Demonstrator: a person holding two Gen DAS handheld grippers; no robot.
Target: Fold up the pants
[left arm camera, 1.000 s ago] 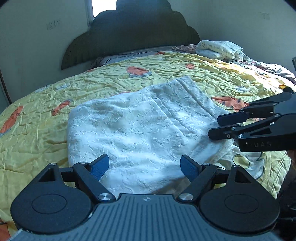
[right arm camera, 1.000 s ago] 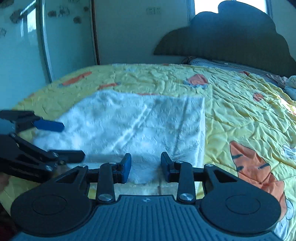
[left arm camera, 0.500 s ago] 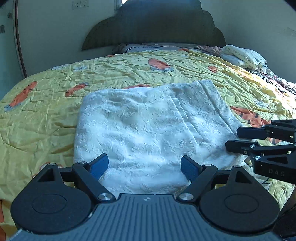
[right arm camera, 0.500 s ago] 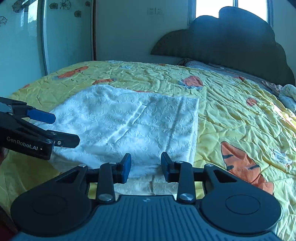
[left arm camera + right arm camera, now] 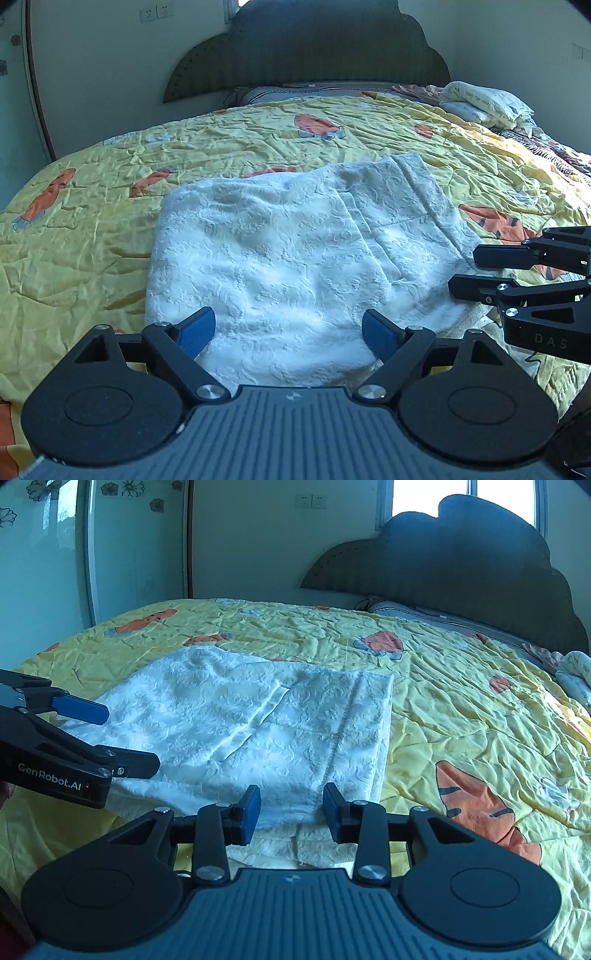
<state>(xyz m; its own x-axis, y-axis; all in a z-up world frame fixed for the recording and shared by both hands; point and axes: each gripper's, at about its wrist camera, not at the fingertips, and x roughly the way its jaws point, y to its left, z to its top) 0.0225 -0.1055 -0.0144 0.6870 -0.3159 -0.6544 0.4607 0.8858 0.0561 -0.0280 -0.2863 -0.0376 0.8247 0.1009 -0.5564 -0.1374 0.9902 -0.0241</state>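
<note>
From the left wrist, the white pants point(image 5: 295, 258) lay folded on the yellow bed quilt point(image 5: 92, 229); the left tongs point(image 5: 288, 330) stood wide apart and empty above the near edge. A one-layer pinch risked dragging the stack askew.

From the right wrist, the right tongs point(image 5: 291, 808), partly open and empty, hovered over the near hem; uneven lifting could undo the fold.
</note>
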